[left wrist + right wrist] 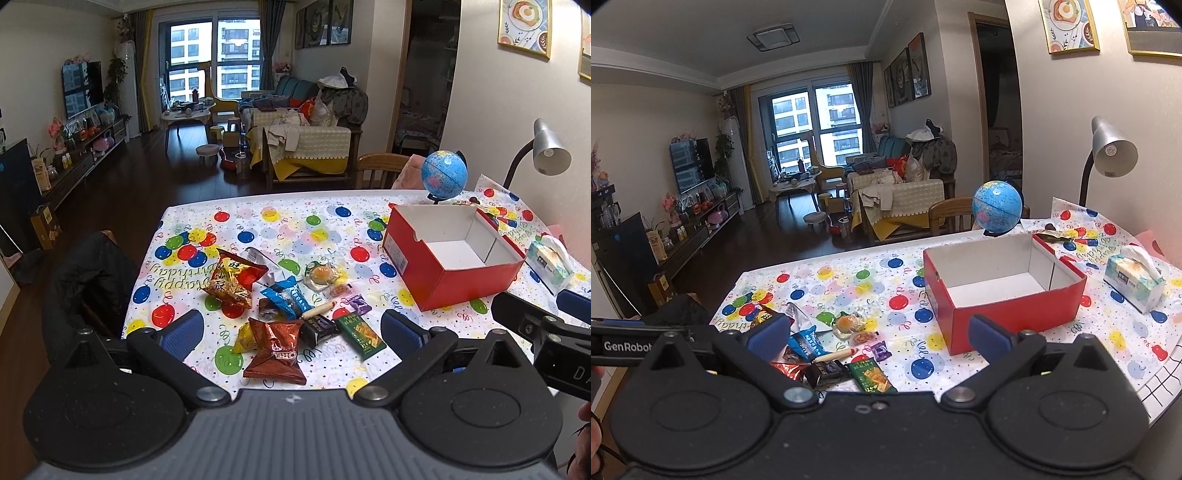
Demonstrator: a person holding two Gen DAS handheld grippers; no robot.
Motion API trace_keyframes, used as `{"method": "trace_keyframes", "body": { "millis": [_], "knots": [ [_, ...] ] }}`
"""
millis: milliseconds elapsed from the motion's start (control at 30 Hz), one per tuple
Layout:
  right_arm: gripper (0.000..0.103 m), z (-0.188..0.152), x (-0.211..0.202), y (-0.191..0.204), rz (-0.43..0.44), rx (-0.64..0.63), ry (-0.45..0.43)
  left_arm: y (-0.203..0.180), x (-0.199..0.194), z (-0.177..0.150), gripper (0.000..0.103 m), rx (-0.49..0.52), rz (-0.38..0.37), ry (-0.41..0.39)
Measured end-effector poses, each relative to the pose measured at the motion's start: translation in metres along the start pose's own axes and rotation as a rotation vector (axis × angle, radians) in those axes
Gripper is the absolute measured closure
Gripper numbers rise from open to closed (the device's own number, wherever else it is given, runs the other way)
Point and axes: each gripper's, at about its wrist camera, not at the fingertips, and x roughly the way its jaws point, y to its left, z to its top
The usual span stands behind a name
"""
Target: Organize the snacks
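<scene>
Left claw [291,334]: held wide apart above the near edge of the surface, nothing gripped; the blue pads [183,332] are seen on either side of the snack pile.
Right claw [879,338]: also spread wide and empty, raised over the near edge, with the red box seen just past its right finger.
Red box [436,284]: an open cardboard box, red outside and white inside, set on the right half of the surface; its bare white floor and walls are seen, with no snack inside it.
Snacks: all are gathered in a loose pile on the surface, to the left of the red box and apart from it.
Pile contents: a red and yellow crisp bag [231,280] lies at the far left, a blue packet [290,297] beside it, and a brown Oreo bag [277,349] nearest the left claw.
More of the pile: a green packet [360,334] lies at the near right, a dark wrapper [317,326] next to it, a thin sausage stick [319,309] across the middle, and a round bun in clear wrap [321,275] at the far side.
Small sweets: a purple wrapped piece [357,303] is seen between the bun and the green packet.
Tissue box [1132,284]: placed right of the red box, a tissue pulled up from its top.
Surface [295,221]: covered by a balloon-print cloth.
Globe [443,171]: stands behind the red box at the far edge.
Lamp [550,147]: bent over the far right corner.
</scene>
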Motion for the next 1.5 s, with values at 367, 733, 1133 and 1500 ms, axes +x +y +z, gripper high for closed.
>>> {"method": "trace_keyframes", "body": {
  "millis": [367, 733, 1133, 1500],
  "knots": [
    [0.000, -0.001, 0.000, 0.000, -0.001, -0.001, -0.001, 0.000, -0.001, 0.001, 0.000, -0.001, 0.001, 0.000],
    [0.000, 0.001, 0.009, 0.011, 0.027, -0.023, 0.029, 0.012, 0.012, 0.003, 0.000, -0.016, -0.030, 0.038],
    [0.003, -0.001, 0.079, 0.001, 0.124, -0.074, 0.115, 0.022, 0.078, -0.001, 0.000, -0.084, 0.036, 0.119],
    [0.007, -0.020, 0.163, -0.002, 0.203, -0.193, 0.263, 0.025, 0.148, -0.014, 0.000, -0.128, 0.126, 0.250]
  ]
}}
